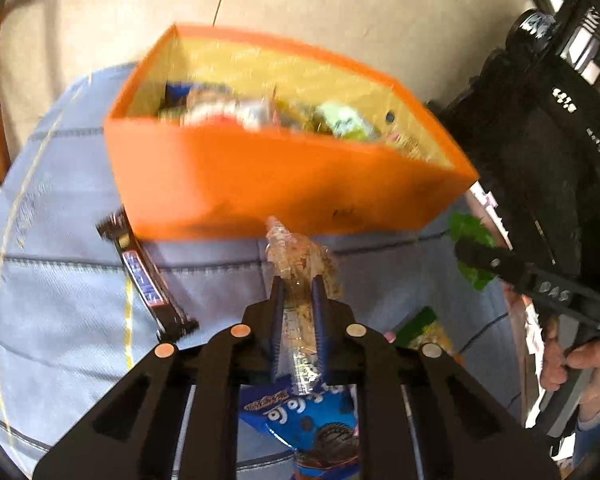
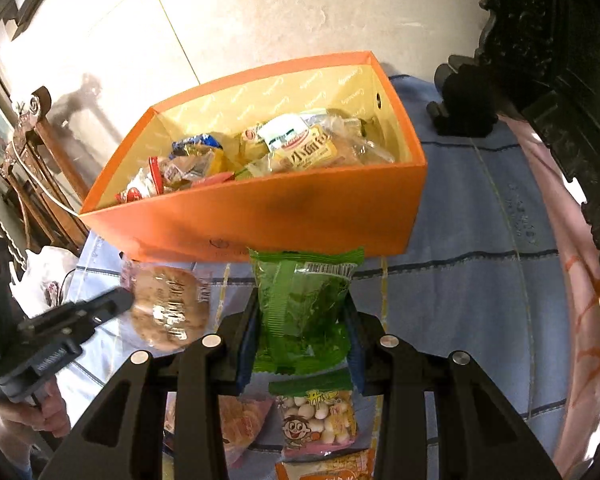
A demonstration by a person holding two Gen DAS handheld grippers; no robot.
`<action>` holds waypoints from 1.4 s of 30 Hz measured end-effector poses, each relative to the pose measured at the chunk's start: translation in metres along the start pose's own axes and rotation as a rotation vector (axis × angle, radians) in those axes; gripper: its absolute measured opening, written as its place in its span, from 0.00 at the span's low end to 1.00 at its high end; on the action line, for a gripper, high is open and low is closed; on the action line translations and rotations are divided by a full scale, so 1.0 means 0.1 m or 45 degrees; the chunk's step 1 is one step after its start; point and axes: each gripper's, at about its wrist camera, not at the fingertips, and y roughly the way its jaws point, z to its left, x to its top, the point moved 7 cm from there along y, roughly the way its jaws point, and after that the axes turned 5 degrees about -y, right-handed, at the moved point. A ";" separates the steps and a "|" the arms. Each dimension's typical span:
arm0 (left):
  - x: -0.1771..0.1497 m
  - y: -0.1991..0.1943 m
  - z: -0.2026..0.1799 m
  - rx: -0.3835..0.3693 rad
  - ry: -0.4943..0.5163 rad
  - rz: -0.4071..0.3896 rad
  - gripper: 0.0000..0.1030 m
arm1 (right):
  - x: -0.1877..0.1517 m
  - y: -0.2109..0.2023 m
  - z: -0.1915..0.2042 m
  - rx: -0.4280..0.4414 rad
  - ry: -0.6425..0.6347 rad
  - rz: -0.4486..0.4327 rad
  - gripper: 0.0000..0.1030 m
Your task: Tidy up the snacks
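Observation:
An orange box [image 1: 284, 184] with a yellow lining holds several snack packets; it also shows in the right wrist view [image 2: 268, 216]. My left gripper [image 1: 297, 292] is shut on a clear-wrapped round biscuit [image 1: 300, 264], held just in front of the box's near wall; in the right wrist view the biscuit [image 2: 168, 308] hangs from the left gripper's fingers [image 2: 108, 304]. My right gripper [image 2: 302, 320] is shut on a green snack packet [image 2: 304, 300], held in front of the box; in the left wrist view the packet [image 1: 470, 248] shows at the right.
On the blue cloth [image 1: 60, 280] lie a Snickers bar [image 1: 148, 276], a blue Oreo packet [image 1: 308, 420], a milk-candy packet [image 2: 318, 420], a pink packet [image 2: 240, 424] and an orange packet [image 2: 332, 468]. Dark carved furniture [image 2: 560, 80] stands at the right.

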 end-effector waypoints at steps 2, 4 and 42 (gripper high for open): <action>0.00 0.02 0.05 -0.022 -0.056 0.001 0.12 | -0.03 0.00 0.00 -0.003 0.004 0.003 0.36; 0.02 -0.02 0.03 -0.058 -0.088 -0.009 0.10 | -0.03 0.00 -0.01 0.003 0.012 0.002 0.36; 0.93 -0.91 -0.74 0.057 0.230 -0.288 0.05 | 0.93 -0.79 0.25 0.007 -0.086 -0.290 0.36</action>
